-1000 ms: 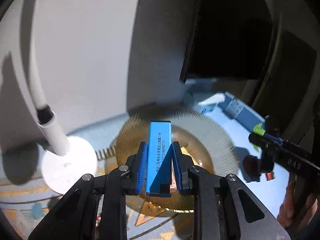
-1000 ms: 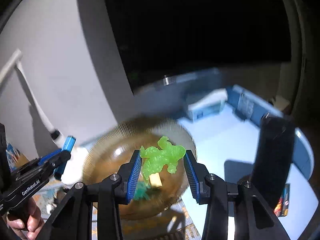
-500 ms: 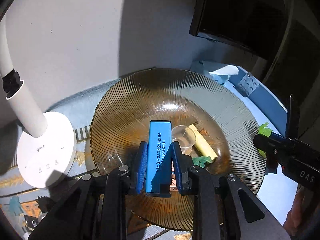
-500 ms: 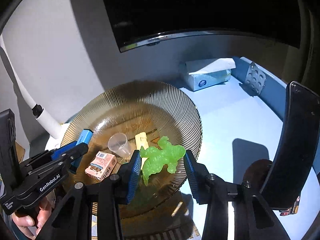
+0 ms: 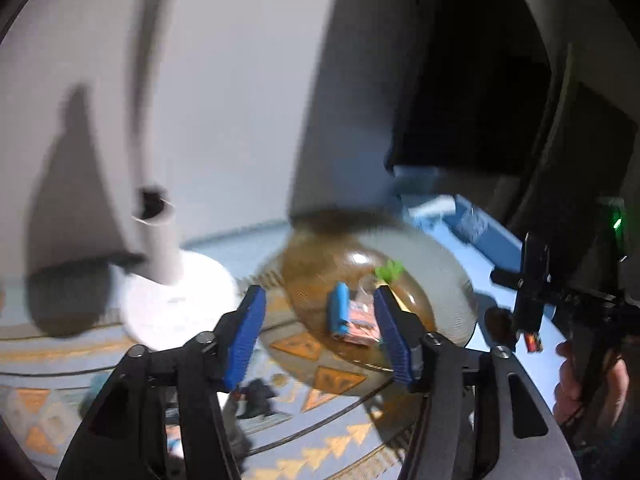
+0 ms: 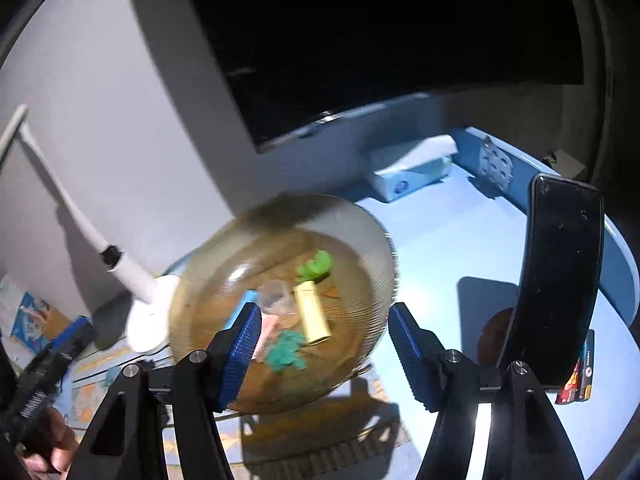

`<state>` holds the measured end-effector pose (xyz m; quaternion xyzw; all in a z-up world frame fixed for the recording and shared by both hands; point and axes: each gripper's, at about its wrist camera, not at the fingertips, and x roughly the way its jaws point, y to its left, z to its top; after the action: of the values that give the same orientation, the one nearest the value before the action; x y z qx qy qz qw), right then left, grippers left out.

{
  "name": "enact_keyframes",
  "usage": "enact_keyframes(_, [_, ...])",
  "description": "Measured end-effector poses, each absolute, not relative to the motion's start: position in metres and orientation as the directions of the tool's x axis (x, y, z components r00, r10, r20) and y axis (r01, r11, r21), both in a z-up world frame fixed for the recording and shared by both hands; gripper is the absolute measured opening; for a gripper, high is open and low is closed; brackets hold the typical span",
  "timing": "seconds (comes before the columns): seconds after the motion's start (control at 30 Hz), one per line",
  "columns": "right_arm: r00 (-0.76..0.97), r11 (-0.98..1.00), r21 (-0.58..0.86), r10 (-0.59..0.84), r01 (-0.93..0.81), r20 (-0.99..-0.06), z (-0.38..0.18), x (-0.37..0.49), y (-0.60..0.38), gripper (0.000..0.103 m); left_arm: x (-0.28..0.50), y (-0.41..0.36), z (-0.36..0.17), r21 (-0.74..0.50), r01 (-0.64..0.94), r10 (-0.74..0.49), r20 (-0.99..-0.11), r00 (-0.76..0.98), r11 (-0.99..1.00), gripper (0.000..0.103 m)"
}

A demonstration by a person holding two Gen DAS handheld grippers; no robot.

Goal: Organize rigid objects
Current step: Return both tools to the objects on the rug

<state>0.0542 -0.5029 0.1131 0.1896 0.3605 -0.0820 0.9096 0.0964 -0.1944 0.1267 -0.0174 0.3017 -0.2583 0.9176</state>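
A ribbed glass plate [image 6: 372, 240] is set on a blue table [image 6: 448, 256] beside a lamp [image 5: 176, 304]. Both the left gripper [image 5: 318, 334] and right gripper [image 6: 322, 350] are spread wide, nothing held.

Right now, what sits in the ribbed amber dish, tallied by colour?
In the dish:
Blue: 1, the box
Clear: 1, the small cup
Yellow: 1, the block
Light green: 1, the toy
Teal: 1, the toy
Pink: 1, the carton
Total: 6
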Motion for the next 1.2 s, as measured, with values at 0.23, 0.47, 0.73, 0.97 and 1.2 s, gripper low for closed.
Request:
enact_keyframes(0.23, [0.765, 0.94, 0.292, 0.055, 0.177, -0.641, 0.134, 0.031, -0.448, 0.066, 0.027, -0.107, 0.185, -0.159, 0.35, -0.384, -0.394, 0.835, 0.923, 0.073])
enact_keyframes(0.47, [0.786, 0.965, 0.263, 0.147, 0.02, -0.6, 0.136, 0.014, -0.379, 0.079, -0.025, -0.037, 0.16, -0.162, 0.21, -0.257, -0.384, 0.887, 0.964, 0.078])
enact_keyframes(0.73, [0.761, 0.982, 0.131, 0.188, -0.135, -0.621, 0.092, 0.001, -0.293, 0.092, -0.009, -0.013, 0.069, -0.155, 0.091, -0.163, -0.554, 0.816, 0.984, 0.078])
enact_keyframes(0.97, [0.727, 0.99, 0.043, 0.129, -0.135, -0.674, 0.029, 0.005, -0.275, 0.092, 0.004, -0.016, 0.02, -0.079, 0.068, -0.103, -0.612, 0.784, 0.995, 0.078])
enact_keyframes(1.2, [0.714, 0.982, 0.158, 0.182, -0.1, -0.676, 0.006, 0.009, -0.295, 0.092, 0.007, -0.019, 0.008, -0.089, 0.074, -0.114, -0.642, 0.758, 0.993, 0.078])
